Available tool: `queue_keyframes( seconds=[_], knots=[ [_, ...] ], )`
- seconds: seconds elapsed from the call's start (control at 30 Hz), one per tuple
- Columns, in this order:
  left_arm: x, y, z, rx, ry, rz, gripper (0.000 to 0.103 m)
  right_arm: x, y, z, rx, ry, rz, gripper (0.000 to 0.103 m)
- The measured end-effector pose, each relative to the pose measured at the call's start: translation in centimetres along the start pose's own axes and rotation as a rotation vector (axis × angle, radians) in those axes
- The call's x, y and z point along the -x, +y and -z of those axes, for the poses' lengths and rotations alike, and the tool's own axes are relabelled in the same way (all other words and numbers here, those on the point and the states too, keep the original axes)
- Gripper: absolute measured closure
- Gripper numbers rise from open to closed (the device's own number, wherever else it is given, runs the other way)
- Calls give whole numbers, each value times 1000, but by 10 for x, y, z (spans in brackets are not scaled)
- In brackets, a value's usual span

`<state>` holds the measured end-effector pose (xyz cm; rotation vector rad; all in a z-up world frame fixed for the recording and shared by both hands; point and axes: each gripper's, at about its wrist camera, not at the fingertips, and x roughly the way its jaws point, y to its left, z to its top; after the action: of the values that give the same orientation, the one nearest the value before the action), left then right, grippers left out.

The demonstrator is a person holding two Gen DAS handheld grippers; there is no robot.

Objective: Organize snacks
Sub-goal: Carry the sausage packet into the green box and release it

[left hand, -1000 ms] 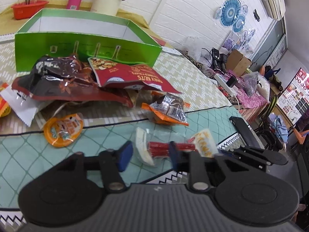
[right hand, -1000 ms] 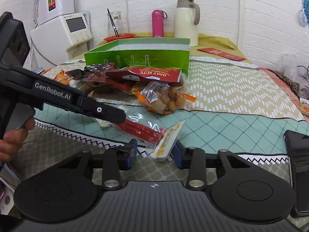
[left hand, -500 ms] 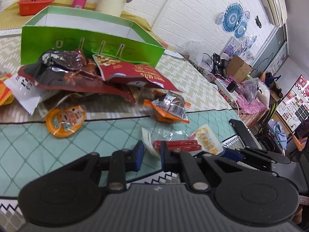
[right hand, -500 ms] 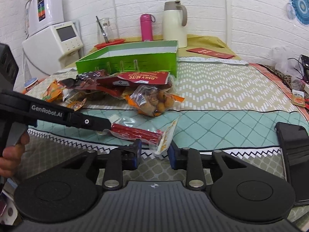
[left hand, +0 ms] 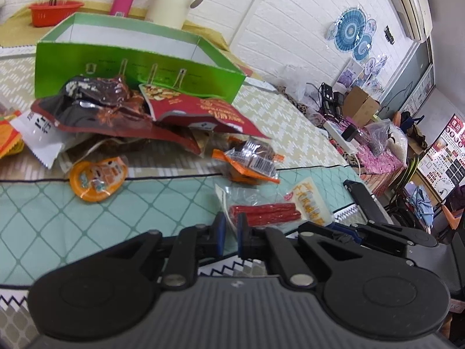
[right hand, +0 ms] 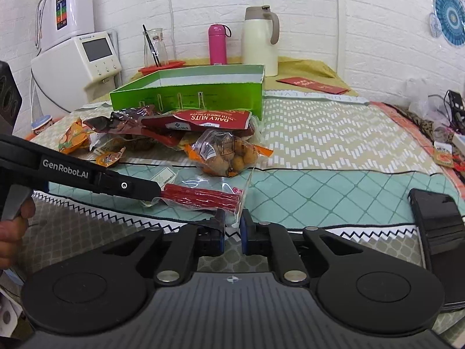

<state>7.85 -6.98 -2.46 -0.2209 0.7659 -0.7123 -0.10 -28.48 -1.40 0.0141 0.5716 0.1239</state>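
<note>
Now | L gripper (left hand: 230,224) pinches sausage pack (left hand: 266,213) left edge | R gripper (right hand: 232,221) pinches right edge | teal mat (right hand: 319,189) open rightward

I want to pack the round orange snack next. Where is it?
In the left wrist view the round orange snack lies left of centre on the teal cloth's edge, just in front of the dark brown bag in the pile.

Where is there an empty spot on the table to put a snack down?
The teal quilted strip right of the red stick packet lies bare up to the black phone. The zigzag mat right of the green box is free too. The snack heap is crowded.
</note>
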Motion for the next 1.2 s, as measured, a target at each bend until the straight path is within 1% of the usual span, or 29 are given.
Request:
queue_keyframes(
  seconds=[0.1, 0.17, 0.23, 0.33, 0.4, 0.43, 0.5, 0.57, 0.63, 0.7, 0.9, 1.0, 1.03, 1.07, 1.1, 1.13, 1.17, 1.2],
  knots=[
    [20, -8, -3, -14, -43, 18, 103, 17, 4, -7, 20, -30, -12, 87],
    [36, -16, -8, -35, -77, 35, 103, 31, 6, -15, 35, -76, -13, 86],
    [47, -23, -18, -69, -120, 34, 103, 38, 9, -26, 56, -125, -7, 86],
    [54, -26, -43, -103, -184, 14, 103, 31, 15, -49, 107, -187, 3, 86],
    [53, -21, -61, -104, -216, -14, 103, 19, 20, -65, 123, -219, -9, 86],
    [51, -13, -72, -89, -228, -28, 103, 9, 23, -75, 125, -229, -19, 86],
    [44, 1, -91, -53, -233, -44, 103, -10, 29, -90, 116, -230, -36, 85],
    [35, 17, -108, -14, -233, -66, 103, -33, 27, -106, 84, -215, -70, 84],
    [27, 31, -121, 17, -230, -86, 103, -53, 26, -117, 53, -205, -100, 83],
    [21, 45, -133, 40, -229, -109, 103, -72, 30, -127, 56, -194, -111, 83],
    [0, 92, -155, 138, -191, -170, 103, -122, 44, -143, 59, -130, -150, 82],
    [-6, 106, -157, 153, -176, -199, 103, -143, 48, -146, 53, -108, -167, 81],
    [-8, 109, -159, 152, -176, -205, 103, -148, 50, -147, 63, -103, -173, 73],
    [-8, 111, -159, 146, -183, -207, 103, -153, 52, -147, 80, -95, -173, 63],
    [-7, 112, -159, 138, -195, -208, 102, -155, 55, -146, 105, -90, -173, 58],
    [-5, 113, -159, 131, -212, -226, 75, -155, 56, -144, 128, -103, -168, 33],
    [-2, 113, -158, 126, -234, -248, 32, -152, 57, -142, 143, -130, -156, 0],
    [1, 113, -156, 128, -272, -262, 32, -149, 58, -140, 155, -150, -150, 0]
  ],
)
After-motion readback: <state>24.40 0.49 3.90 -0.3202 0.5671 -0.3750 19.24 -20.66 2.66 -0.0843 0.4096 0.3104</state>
